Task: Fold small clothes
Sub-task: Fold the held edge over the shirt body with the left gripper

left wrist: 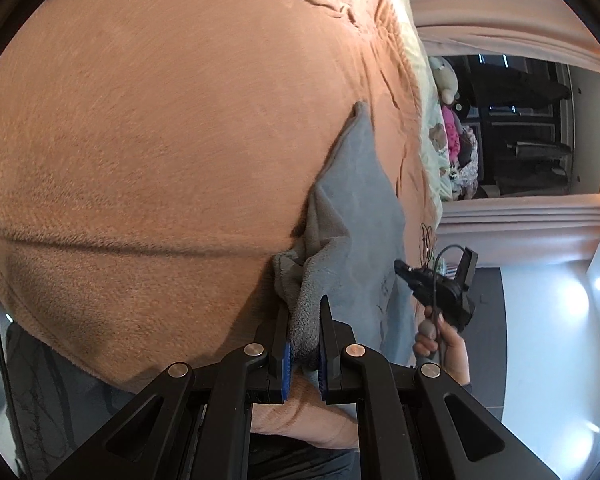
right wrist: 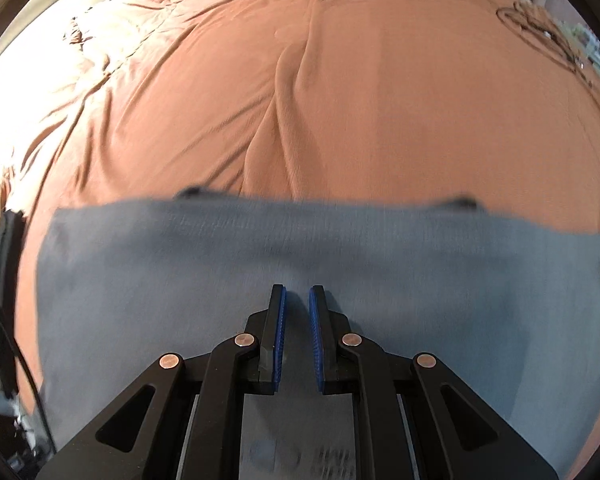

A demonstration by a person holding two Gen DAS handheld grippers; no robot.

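We see a small grey-blue knit garment (left wrist: 356, 216) lying on a wide orange fleece blanket (left wrist: 160, 128) that covers the bed. From the left wrist view, the garment stretches as a long strip over the blanket, its far end tapering to a point and its near end bunched into thick, ribbed folds. Our left gripper (left wrist: 305, 344) pinches that bunched near end between its blue pads, the jaws nearly together with the fabric wedged between them. Beyond the garment, toward the blanket's edge, a hand (left wrist: 440, 340) holds our right gripper (left wrist: 432, 280) by its handle.

From the right wrist view, the same garment (right wrist: 220, 280) spreads flat and broad across the blanket (right wrist: 380, 100), with a straight far hem and two small dark tabs peeking out along it. The cloth is smooth, though blurred. The right gripper (right wrist: 297, 300) hangs above the garment's middle, jaws drawn close together with only a narrow gap and nothing between them.
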